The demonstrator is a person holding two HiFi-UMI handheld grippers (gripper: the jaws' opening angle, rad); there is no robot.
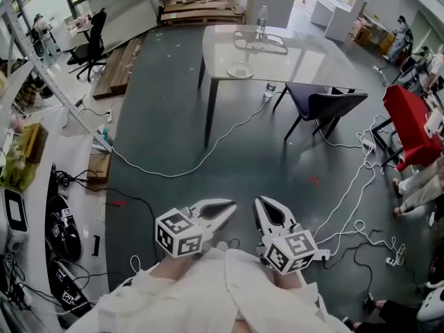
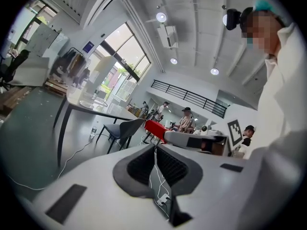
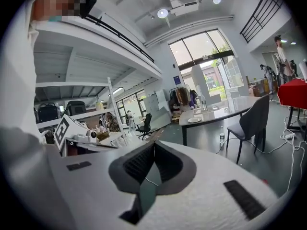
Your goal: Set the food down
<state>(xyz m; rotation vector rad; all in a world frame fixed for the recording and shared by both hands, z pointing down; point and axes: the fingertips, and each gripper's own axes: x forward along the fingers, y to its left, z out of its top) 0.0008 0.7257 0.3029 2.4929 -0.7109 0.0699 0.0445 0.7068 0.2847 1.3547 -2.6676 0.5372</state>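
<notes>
Both grippers are held close to the person's body, over the grey floor and far from the table. The left gripper (image 1: pixel 227 208) is shut with nothing between its jaws, and the left gripper view shows its pads meeting (image 2: pixel 155 150). The right gripper (image 1: pixel 261 204) is shut and empty too (image 3: pixel 153 145). A white table (image 1: pixel 312 55) stands across the room. On it are a white plate (image 1: pixel 240 71), a water bottle (image 1: pixel 261 21) and a pale wire-like object (image 1: pixel 261 44). I see no food in either gripper.
A dark chair (image 1: pixel 323 105) stands at the table's right, with a small bottle (image 1: pixel 270 89) on the floor beside it. White cables (image 1: pixel 347 207) trail over the floor. A red object (image 1: pixel 411 123) is at the right, shelves and gear (image 1: pixel 28 207) at the left.
</notes>
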